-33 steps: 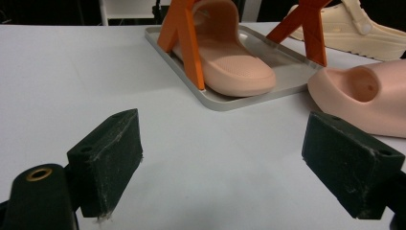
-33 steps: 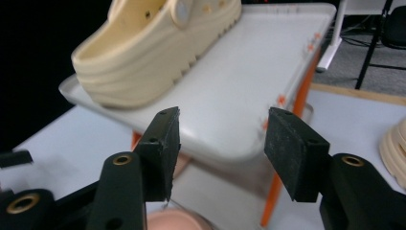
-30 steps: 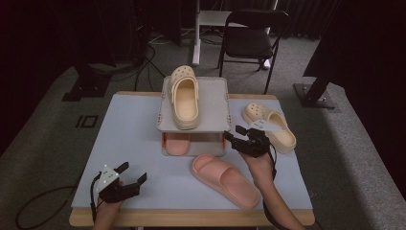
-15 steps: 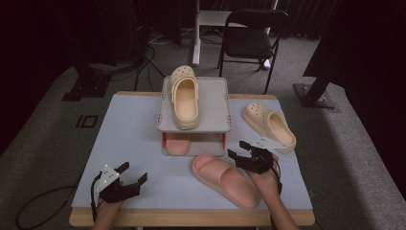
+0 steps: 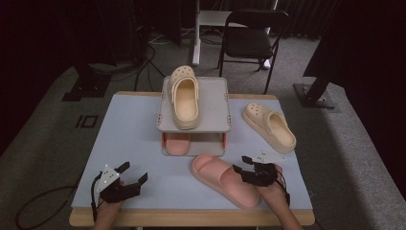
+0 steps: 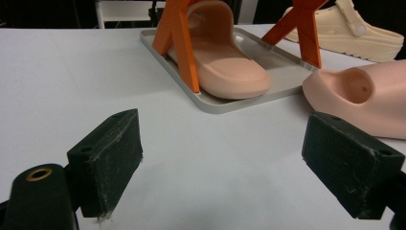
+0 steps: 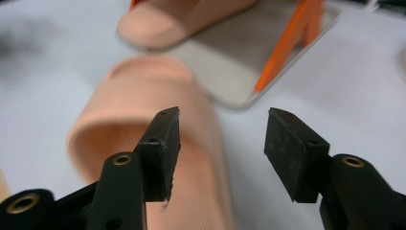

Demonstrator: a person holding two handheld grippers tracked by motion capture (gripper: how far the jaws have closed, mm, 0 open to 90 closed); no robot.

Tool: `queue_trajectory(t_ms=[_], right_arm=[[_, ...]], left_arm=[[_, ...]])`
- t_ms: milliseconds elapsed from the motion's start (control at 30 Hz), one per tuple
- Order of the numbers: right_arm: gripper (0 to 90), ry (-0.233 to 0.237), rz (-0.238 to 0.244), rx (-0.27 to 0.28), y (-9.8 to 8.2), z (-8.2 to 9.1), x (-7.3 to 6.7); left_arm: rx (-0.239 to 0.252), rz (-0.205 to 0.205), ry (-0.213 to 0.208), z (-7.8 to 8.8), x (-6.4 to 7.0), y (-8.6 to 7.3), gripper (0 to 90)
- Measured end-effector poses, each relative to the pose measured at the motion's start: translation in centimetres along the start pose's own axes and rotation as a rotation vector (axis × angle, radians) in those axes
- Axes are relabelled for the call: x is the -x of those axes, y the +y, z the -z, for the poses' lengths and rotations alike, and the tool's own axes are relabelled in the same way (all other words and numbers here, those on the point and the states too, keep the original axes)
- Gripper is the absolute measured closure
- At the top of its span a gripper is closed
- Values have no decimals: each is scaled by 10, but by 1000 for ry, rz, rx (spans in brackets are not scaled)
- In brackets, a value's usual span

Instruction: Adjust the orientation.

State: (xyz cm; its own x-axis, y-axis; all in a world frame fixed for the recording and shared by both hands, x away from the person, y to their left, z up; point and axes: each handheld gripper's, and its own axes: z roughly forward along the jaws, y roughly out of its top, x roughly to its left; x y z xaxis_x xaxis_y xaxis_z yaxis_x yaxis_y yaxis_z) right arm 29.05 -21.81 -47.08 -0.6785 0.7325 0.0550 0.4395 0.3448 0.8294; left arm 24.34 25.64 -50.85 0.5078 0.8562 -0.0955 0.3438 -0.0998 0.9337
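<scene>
Right claw [image 5: 245, 168] sits over the pink slide [image 5: 225, 179], jaws apart (just closing, nothing gripped); left claw [image 5: 132, 174] gapes idle.

dark room, grey carpet [image 5: 43, 143], black chair [image 5: 251, 40] behind.

Table: my table top [image 5: 139, 139] is evenly lit from above — the room behind is dark.
Focus: my right gripper view blurs the pink slide [image 7: 158, 139] — jaws sharp.
Shadows: faint.
</scene>
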Motion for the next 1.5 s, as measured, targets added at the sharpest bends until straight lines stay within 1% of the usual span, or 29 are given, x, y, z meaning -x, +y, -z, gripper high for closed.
queue_trajectory(t_ms=[33,100,133,200,233,267,300,400,433,500,533,600,633,667,767,867,967,1067,1100,1167,1200,1233,1300,1333,1500], right_arm=[[473,-5,10,-11,-3,-1,0],[482,25,3,-28,-9,-5,0],[484,11,11,-37,-11,-8,-1],[498,34,9,-43,-14,-14,-1],[516,25,12,-50,-15,-16,-1],[531,24,17,-63,-15,-19,-1],[538,34,23,-64,-15,-21,-1],[573,35,33,-68,-14,-25,-1],[597,31,35,-68,-13,-26,-2],[618,39,27,-72,-13,-28,0],[652,38,25,-71,-13,-29,0],[677,59,22,-75,-12,-30,1],[689,60,27,-74,-11,-30,0],[693,70,29,-75,-11,-31,0],[734,49,40,-80,-9,-34,-2],[757,45,38,-82,-9,-34,-1],[794,30,42,-86,-9,-33,-3],[832,46,21,-72,-9,-32,-2],[835,49,10,-63,-9,-31,-1],[836,29,18,-47,-6,-28,-2],[837,26,18,-38,-5,-26,-2],[837,22,16,-32,-3,-26,-3],[837,25,15,-28,-2,-25,-2],[837,23,9,-16,1,-24,-3],[839,-3,-10,-10,4,-24,-3]], left_arm=[[1,6,-1,0,0,0,135],[-5,2,-1,-1,0,0,135],[-1,4,-3,-1,0,0,135],[0,-1,-2,-1,1,0,135],[-1,-3,-3,-1,1,0,135],[-1,-1,-5,-1,2,0,135],[-2,-2,-3,-1,1,0,135],[1,5,-4,-1,0,0,135],[2,4,-2,-1,0,0,135],[2,4,-3,-1,0,0,135],[0,0,-4,0,0,0,135],[1,1,-8,-1,0,0,135],[-3,-5,-6,-1,0,0,135],[-2,-1,-9,-1,0,0,135],[-5,-5,-9,-2,1,0,135],[-3,-2,-7,-2,1,-1,135],[-3,2,-7,-2,0,-1,135],[-5,-4,-8,-2,1,0,135],[-6,-4,-8,-2,1,0,135],[-6,-4,-7,-2,0,0,135],[-3,1,-7,-2,1,-1,135],[-6,-3,-5,-2,0,0,135],[-4,-1,-5,-2,0,0,135],[-4,-1,-5,-2,0,0,135],[-4,-3,-3,-1,0,0,135]])
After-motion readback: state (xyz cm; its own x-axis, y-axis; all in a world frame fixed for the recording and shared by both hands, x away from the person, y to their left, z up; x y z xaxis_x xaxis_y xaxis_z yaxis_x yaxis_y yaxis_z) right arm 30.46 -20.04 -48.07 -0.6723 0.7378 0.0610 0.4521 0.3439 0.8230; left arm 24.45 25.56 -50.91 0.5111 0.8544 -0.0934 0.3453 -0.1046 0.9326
